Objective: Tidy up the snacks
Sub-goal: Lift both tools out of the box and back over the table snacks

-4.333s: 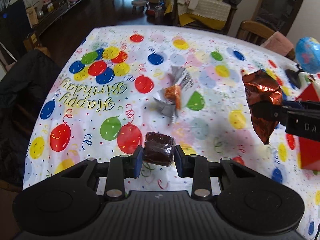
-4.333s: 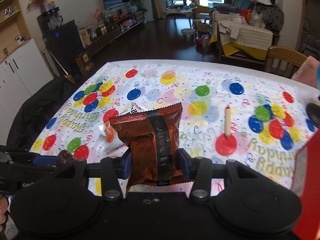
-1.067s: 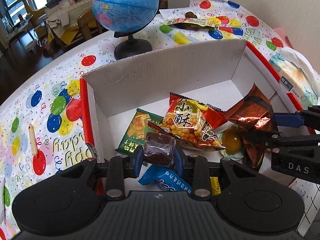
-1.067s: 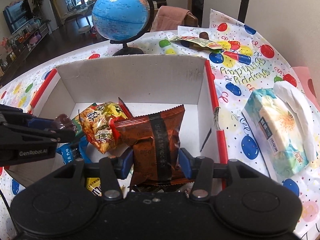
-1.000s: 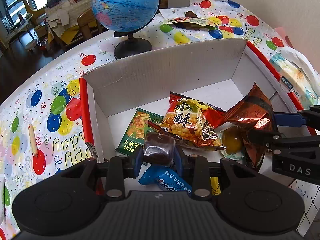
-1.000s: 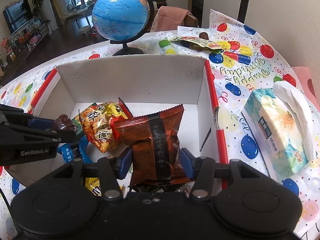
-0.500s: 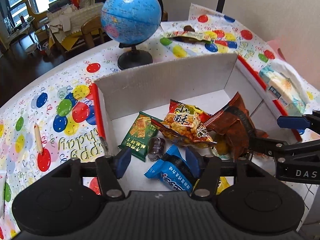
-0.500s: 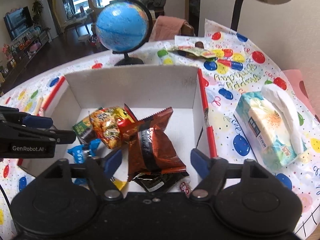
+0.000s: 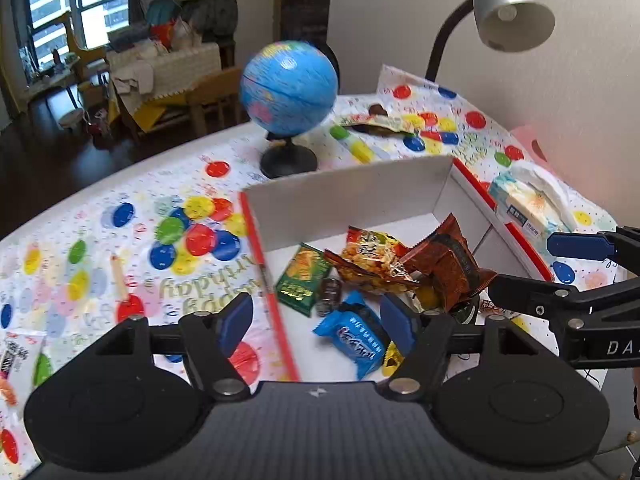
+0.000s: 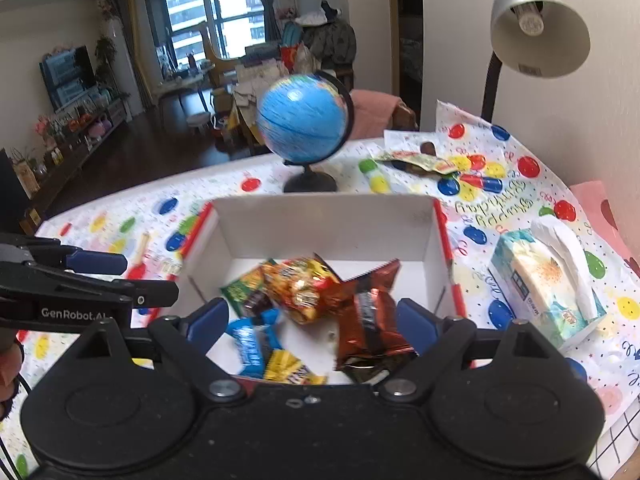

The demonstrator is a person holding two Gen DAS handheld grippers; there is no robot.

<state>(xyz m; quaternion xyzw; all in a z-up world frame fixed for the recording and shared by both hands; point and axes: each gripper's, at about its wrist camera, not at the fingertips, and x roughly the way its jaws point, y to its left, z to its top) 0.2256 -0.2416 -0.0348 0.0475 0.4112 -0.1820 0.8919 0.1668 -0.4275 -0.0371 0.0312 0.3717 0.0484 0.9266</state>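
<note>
A white cardboard box with red edges (image 9: 352, 196) (image 10: 328, 220) holds several snacks. The small dark brown candy (image 9: 329, 290) (image 10: 256, 302) lies on the box floor beside a green packet (image 9: 302, 278). The brown foil bag (image 9: 450, 266) (image 10: 370, 316) lies in the box at the right, next to an orange-yellow bag (image 9: 370, 260) and a blue packet (image 9: 354, 338). My left gripper (image 9: 316, 322) is open and empty above the box's near left edge. My right gripper (image 10: 312, 322) is open and empty above the box's near edge.
A blue globe (image 9: 290, 84) (image 10: 304, 120) stands behind the box. A tissue pack (image 10: 548, 280) lies right of the box, and a grey desk lamp (image 10: 538, 28) stands at the back right. A snack wrapper (image 9: 376, 122) lies on the balloon tablecloth (image 9: 120, 240) behind the box.
Both grippers opened and dropped their snacks into the box: the left let go of the dark candy, the right the brown foil bag. Both have since pulled up and back.
</note>
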